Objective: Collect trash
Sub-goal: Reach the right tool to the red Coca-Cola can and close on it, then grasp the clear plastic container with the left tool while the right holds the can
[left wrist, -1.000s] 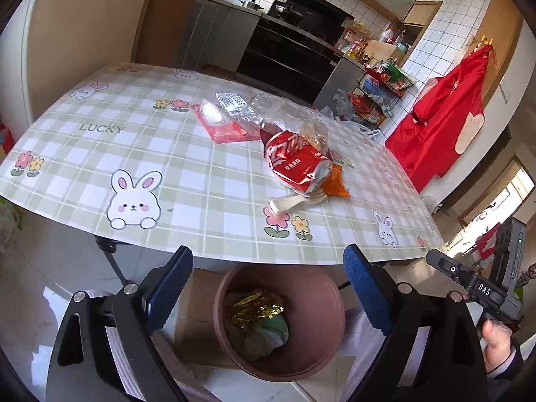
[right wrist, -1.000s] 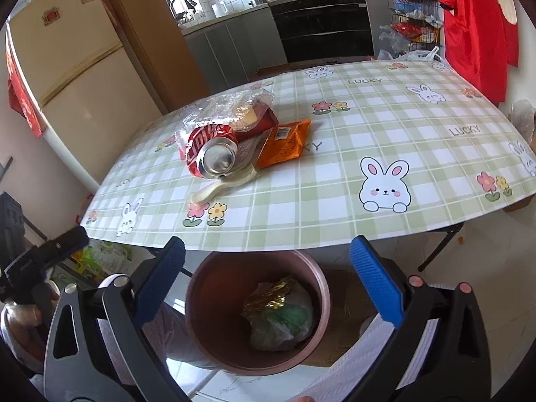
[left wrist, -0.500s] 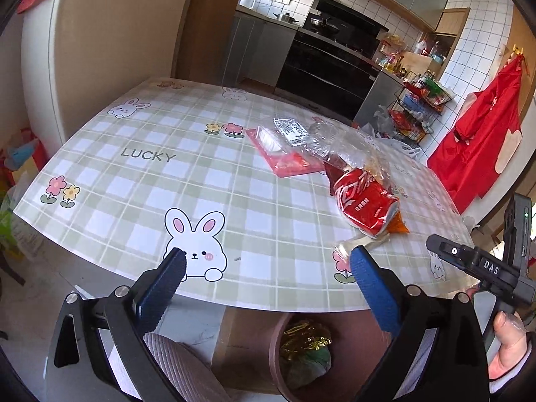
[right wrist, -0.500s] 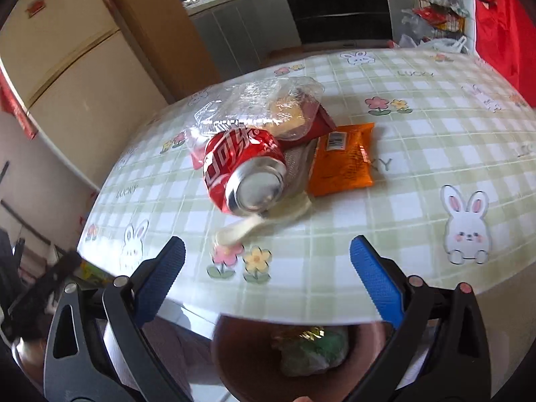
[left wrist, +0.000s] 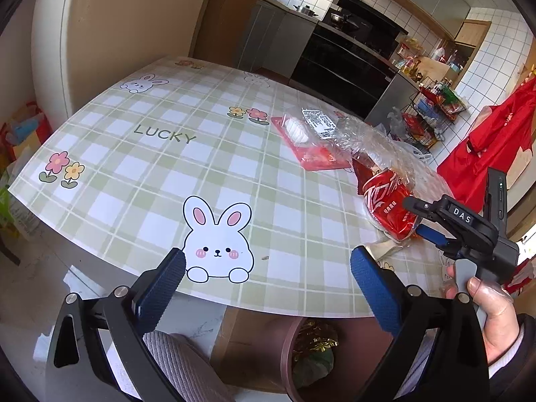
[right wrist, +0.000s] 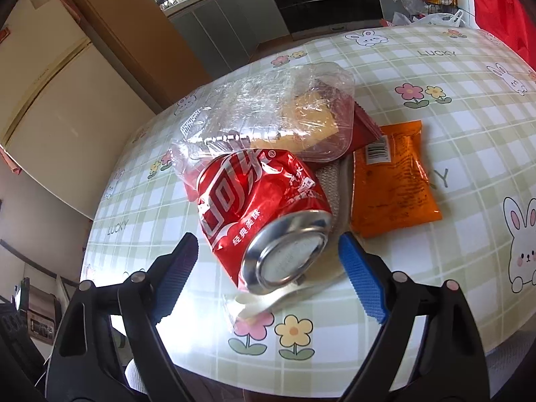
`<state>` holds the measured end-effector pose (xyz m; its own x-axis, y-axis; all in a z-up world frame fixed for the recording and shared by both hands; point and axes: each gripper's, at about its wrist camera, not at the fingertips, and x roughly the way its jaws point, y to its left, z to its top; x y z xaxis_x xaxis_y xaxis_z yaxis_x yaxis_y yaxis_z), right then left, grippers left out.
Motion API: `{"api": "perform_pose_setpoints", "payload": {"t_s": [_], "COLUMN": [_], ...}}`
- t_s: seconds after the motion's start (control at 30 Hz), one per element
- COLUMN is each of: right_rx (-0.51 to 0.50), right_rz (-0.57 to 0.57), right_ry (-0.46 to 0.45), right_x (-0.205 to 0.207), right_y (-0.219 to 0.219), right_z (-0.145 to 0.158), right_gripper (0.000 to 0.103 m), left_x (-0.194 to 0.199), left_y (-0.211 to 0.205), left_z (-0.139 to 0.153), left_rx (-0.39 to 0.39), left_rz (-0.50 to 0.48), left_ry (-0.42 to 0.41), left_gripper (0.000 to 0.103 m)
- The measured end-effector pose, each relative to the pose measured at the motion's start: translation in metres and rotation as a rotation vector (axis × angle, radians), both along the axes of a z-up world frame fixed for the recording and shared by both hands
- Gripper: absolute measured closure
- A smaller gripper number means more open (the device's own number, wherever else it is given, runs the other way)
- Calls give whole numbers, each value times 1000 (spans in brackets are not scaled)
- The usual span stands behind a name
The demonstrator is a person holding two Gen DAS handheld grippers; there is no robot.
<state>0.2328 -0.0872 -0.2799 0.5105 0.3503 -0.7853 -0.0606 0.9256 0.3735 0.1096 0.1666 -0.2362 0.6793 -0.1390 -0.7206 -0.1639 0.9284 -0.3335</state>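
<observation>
**Right gripper closing in on the can**

We see the table (left wrist: pixel 140 167) first: green check cloth w/ bunnies, flowers, "LUCKY" print. Below its near edge, on the floor, sits the bin (left wrist: pixel 288 361), brown, w/ gold foil and a green scrap inside.

The trash sits in one heap on the table. A clear tray (right wrist: pixel 268 114) wrapped in film lies at the back. Against its near side lies the can (right wrist: pixel 261 207), red, dented, on its side, silver end facing the right cam. An orange packet (right wrist: pixel 392 184) lies flat just right of the can. A pale strip (right wrist: pixel 261 301) runs under the can's near end. In the left view a red pack (left wrist: pixel 311 147) w/ a white label lies left of the tray.

Right gripper (right wrist: pixel 268 261): jaws have just been narrowing but are apart, blue pads either side of the can's silver end, not pressing it. A hand (left wrist: pixel 492 315) holds this tool.

Left gripper (left wrist: pixel 268 284): jaws wide, nothing between them, over the table's near edge by a bunny print, well apart from the heap.
</observation>
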Motion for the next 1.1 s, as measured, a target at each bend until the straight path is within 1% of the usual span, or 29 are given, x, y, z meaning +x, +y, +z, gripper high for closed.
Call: {"api": "perform_pose_setpoints", "payload": {"t_s": [0.13,0.27,0.3,0.33,0.4,0.5,0.67,0.73,0.83,0.93,0.97,1.03,1.07,1.1], "right_rx": [8,-21,-27,-25,6,21,93,139,199,221,227,237,242,248], "right_rz": [-19,-22,-23,-26,-33,-51,-76,-85,-96,-103,-105,-110,-113,-116], "right_ry": [21,24,25,30,32,9,-6,-6,-13,-28,-33,-43,-48,-55], "right_x": [6,7,6,6,4,-2,-17,-22,-29,-32,-33,-33,-33,-32], "right_y": [-1,-2,-3,-6,-12,-21,-43,-54,-69,-81,-84,-89,-92,-95], "right_z": [-8,-14,-14,-14,-13,-7,-1,-1,0,2,3,5,5,7], "right_gripper": [24,30,35,43,52,53,53,54,54,54,54,54,54,54], "left_x": [1,2,3,3,3,4,7,11,18,35,44,64,76,90], "left_y": [0,-4,-5,-5,-6,-4,-3,-3,-6,-15,-19,-27,-29,-32], "left_z": [-2,-6,-7,-7,-7,-5,-1,0,3,7,9,12,12,11], "left_rx": [-12,-20,-22,-24,-30,-32,-55,-74,-120,-164,-189,-255,-305,-366], "left_rz": [1,-6,-7,-8,-8,-8,-12,-12,-16,-37,-49,-66,-71,-69], "left_ry": [6,18,20,21,21,15,10,13,4,-4,-13,-20,-20,-14], "left_gripper": [7,7,7,7,7,7,7,7,7,7,7,13,18,21]}}
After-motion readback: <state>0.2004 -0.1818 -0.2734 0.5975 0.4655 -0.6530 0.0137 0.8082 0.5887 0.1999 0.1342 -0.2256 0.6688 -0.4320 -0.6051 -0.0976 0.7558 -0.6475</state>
